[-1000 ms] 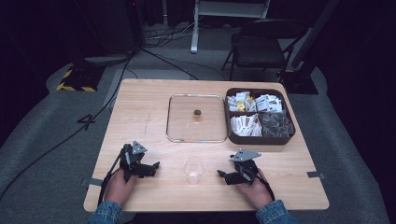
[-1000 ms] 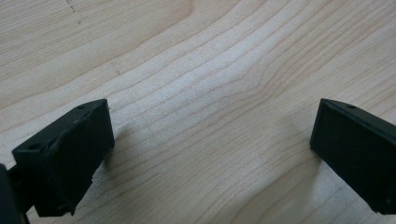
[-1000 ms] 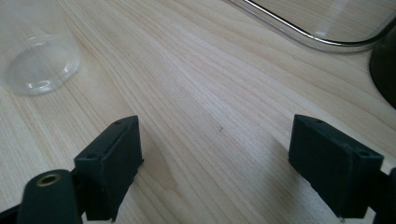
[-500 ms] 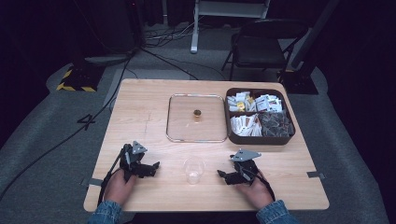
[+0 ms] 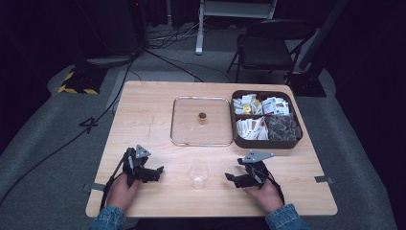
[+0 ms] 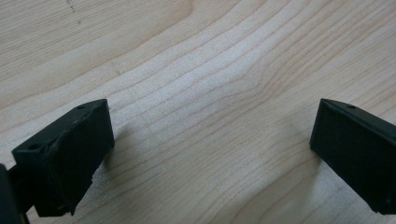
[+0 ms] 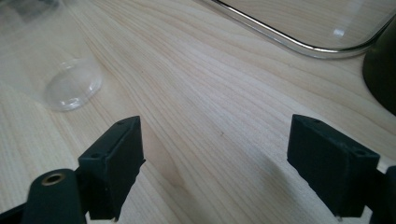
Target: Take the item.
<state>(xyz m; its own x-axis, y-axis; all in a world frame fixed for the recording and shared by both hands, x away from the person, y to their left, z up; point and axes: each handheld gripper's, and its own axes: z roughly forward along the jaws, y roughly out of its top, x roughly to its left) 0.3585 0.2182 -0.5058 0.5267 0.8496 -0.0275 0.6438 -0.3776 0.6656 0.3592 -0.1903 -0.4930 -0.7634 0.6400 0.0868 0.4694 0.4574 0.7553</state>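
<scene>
A clear cup (image 5: pixel 198 173) is stood upright at the near edge of the table (image 5: pixel 143 110), between the two grippers, seemingly set within easy reach of both. Beyond it a glass lid (image 5: pixel 201 120) is laid flat beside a tray (image 5: pixel 292 142) of packets. The left gripper (image 5: pixel 152 173) and right gripper (image 5: pixel 236 177) are rested low on the wood, jaws spread wide and empty, each pointed inward at the cup

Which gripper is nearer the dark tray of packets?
Right. The right gripper rests on the table just in front of the dark tray; the left gripper sits far across, beyond the clear plastic cup.
</scene>
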